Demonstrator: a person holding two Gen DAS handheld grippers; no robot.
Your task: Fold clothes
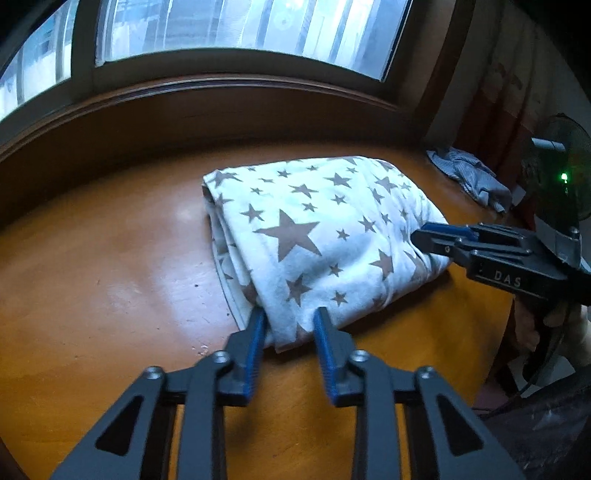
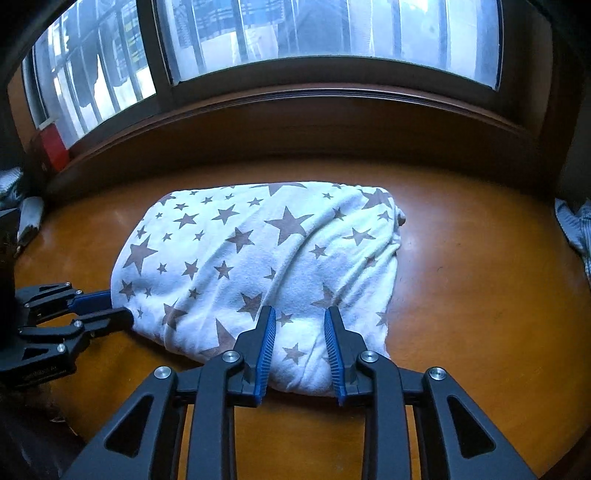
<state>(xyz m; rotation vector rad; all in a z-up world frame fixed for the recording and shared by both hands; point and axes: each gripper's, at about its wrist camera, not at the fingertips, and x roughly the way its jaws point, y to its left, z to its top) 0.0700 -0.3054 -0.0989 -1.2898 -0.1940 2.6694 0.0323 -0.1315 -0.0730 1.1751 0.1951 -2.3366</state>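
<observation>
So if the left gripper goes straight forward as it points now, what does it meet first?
The star-print cloth: the open left gripper already straddles its near folded corner on the table.

Dim backlit window (image 1: 240, 33), fisheye-warped edges

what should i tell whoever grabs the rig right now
Left gripper: open, straddling the near corner of the white star-printed garment, not clamped.
Right gripper: open, around the garment's near edge.
The garment lies folded into a thick bundle on the orange wooden table. A crumpled blue-grey cloth lies at the table's far right.
Left: probably tidy or set the bundle aside, then fold that cloth.
</observation>
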